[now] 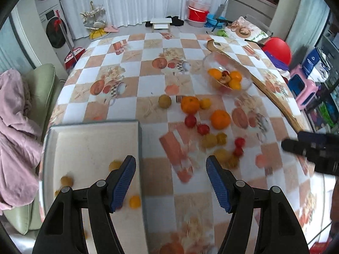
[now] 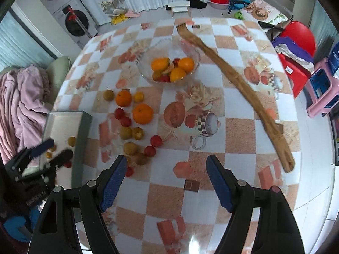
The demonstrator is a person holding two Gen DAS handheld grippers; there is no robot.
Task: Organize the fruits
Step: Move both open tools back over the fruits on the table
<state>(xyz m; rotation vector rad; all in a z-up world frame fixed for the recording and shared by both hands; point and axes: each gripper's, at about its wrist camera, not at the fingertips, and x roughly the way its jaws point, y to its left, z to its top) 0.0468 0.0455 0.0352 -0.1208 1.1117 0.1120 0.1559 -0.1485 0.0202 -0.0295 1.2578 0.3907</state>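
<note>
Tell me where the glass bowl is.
The glass bowl sits mid-table in the right wrist view, left of the long wooden stick, beyond the loose oranges.

A: Where can a claw pass?
B: Over the bare bench (image 2: 233,131) between the loose fruit (image 2: 135,131) and the long wooden stick (image 2: 237,78).
A: What blocks it?
B: The glass bowl (image 2: 192,63) behind the fruit, the tray (image 1: 93,131) with its raised rim on the left.

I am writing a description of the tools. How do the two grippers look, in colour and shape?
Both the left gripper and the right gripper are black plastic clamps with round grey rivets. Their fingers carry blue ribbed pads. No cables show.
</note>
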